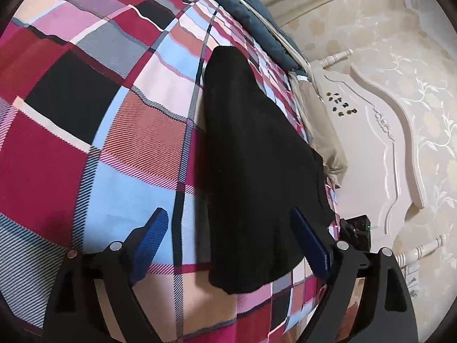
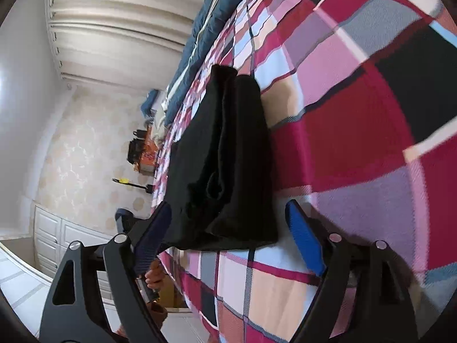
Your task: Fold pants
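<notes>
While the black fabric pants (image 1: 251, 154) lie folded into a long narrow stack on the checked bedspread of red, pink, blue, grey and black squares (image 1: 85, 100), nothing holds them. The pants run lengthwise away from both cameras, with their near end just in front of the fingertips. In the right wrist view the pants (image 2: 228, 157) show several stacked layers, with a fold line running along their length and a small rumpled pocket of cloth near the closer end.

The left gripper (image 1: 232, 217) stands with its jaws wide apart; its blue-padded fingers (image 1: 155, 234) straddle the near end of the pants, one on bare bedspread, the other over the edge of the dark cloth, and neither pad presses on it. The right gripper (image 2: 228, 211) is likewise spread open, its blue-padded fingers (image 2: 304, 237) flanking the near end of the pants without pinching anything. Part of a hand (image 2: 154, 277) shows beneath the right gripper's other finger.

Beyond the far end of the pants, a dark blue quilted blanket (image 1: 237, 5) lies bunched along the edge of the bedspread. Past the side of the pants in the left wrist view stands a cream carved wooden headboard (image 1: 380, 131) against pale floral wallpaper (image 1: 414, 57). In the right wrist view, pale pleated curtains (image 2: 114, 28) hang beyond the blanket, and white panelled cabinet doors (image 2: 57, 234) sit low by the floor.
</notes>
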Tool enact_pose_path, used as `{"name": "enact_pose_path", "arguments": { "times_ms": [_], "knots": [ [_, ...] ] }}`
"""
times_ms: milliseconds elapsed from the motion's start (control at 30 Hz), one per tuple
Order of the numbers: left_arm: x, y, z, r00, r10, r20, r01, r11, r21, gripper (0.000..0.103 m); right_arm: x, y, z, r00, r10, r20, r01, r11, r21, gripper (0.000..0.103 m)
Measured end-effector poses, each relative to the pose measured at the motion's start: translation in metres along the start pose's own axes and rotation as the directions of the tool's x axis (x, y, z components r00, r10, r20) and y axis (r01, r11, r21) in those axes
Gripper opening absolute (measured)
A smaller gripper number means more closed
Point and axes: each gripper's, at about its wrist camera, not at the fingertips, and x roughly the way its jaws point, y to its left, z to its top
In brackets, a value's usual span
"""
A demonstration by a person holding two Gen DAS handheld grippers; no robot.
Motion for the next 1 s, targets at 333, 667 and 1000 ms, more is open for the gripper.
{"name": "enact_pose_path", "arguments": {
  "times_ms": [333, 667, 1000],
  "knots": [
    [0.012, -0.008, -0.007, 0.999, -0.025, -0.032, 0.024, 0.999, -0.029, 0.086, 0.017, 0.007, -0.001, 1.000, -0.012, -0.004, 0.012, 1.000, 0.019, 0.084],
    [0.019, -0.018, -0.018, 1.000, 0.021, -0.020, -0.020, 0.999, 0.025, 0.074, 0.024, 0.012, -0.003, 0.993, -0.113, -0.021, 0.113, 0.993, -0.029, 0.068],
    [0.014, -0.032, -0.022, 0.994, 0.106, -0.006, -0.104, 0.989, 0.103, 0.041, 0.019, 0.006, -0.004, 0.993, -0.109, -0.040, 0.109, 0.994, 0.000, 0.040]
  ]
}}
